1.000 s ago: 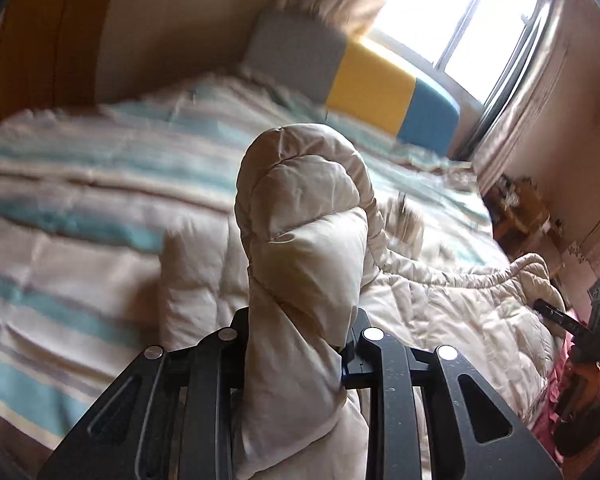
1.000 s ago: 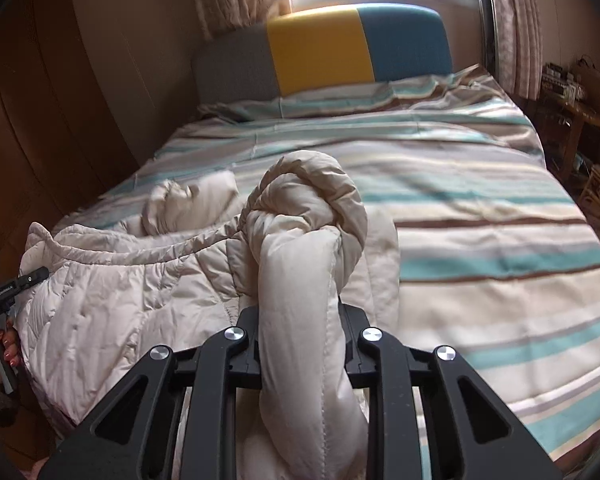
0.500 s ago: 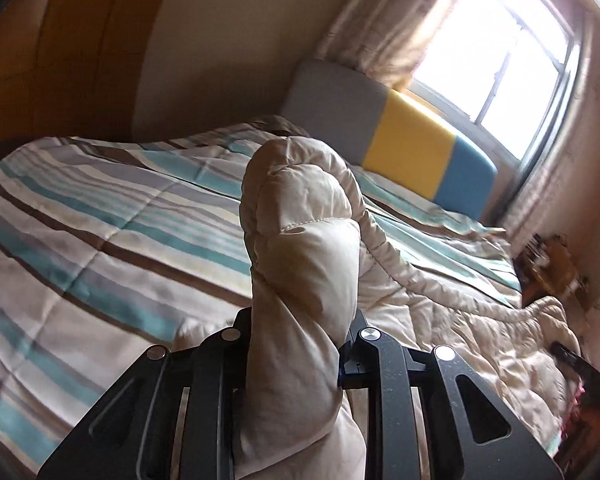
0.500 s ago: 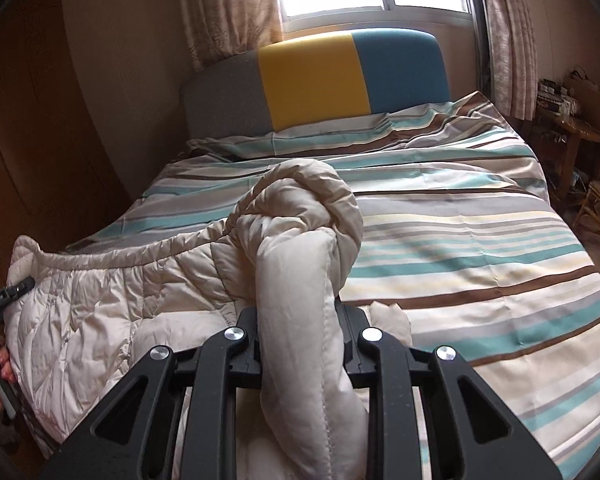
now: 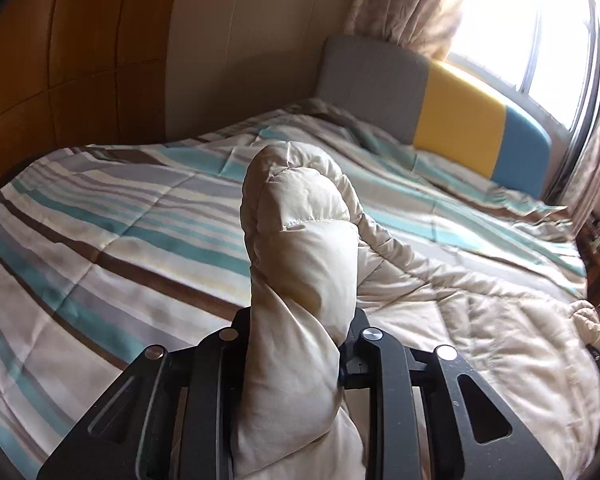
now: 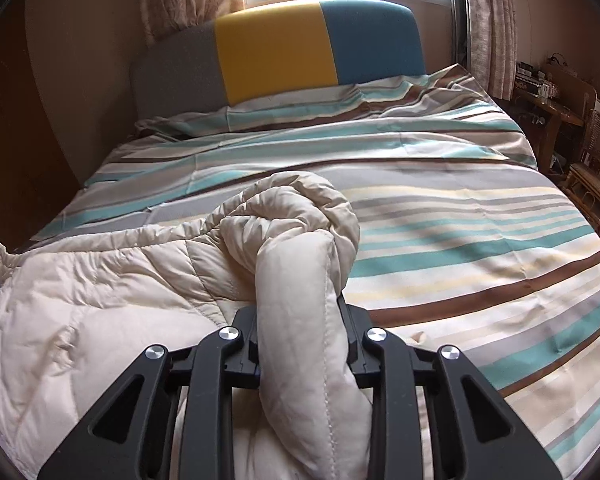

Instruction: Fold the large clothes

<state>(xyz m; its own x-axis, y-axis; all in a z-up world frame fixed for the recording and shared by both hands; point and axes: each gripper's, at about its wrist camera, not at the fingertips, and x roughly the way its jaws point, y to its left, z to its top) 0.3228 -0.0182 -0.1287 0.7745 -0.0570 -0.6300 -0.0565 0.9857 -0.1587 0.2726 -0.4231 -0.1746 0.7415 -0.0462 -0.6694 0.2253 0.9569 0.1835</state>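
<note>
We've got both corners of the puffy beige quilted coat [image 5: 300,272] over the striped bed [image 5: 100,240]; left claw [image 5: 300,344] and right claw [image 6: 300,340] are clamped on it but easing open, so let's lay it flat first

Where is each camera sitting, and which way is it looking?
Left wrist: rides on the left tongs, looking across the striped bed toward the headboard; the tongs, opening, have the cream puffy coat between them.
Right wrist: rides on the right tongs, facing the headboard straight on; same coat, tongs opening.
Both share bed, coat, headboard.
</note>
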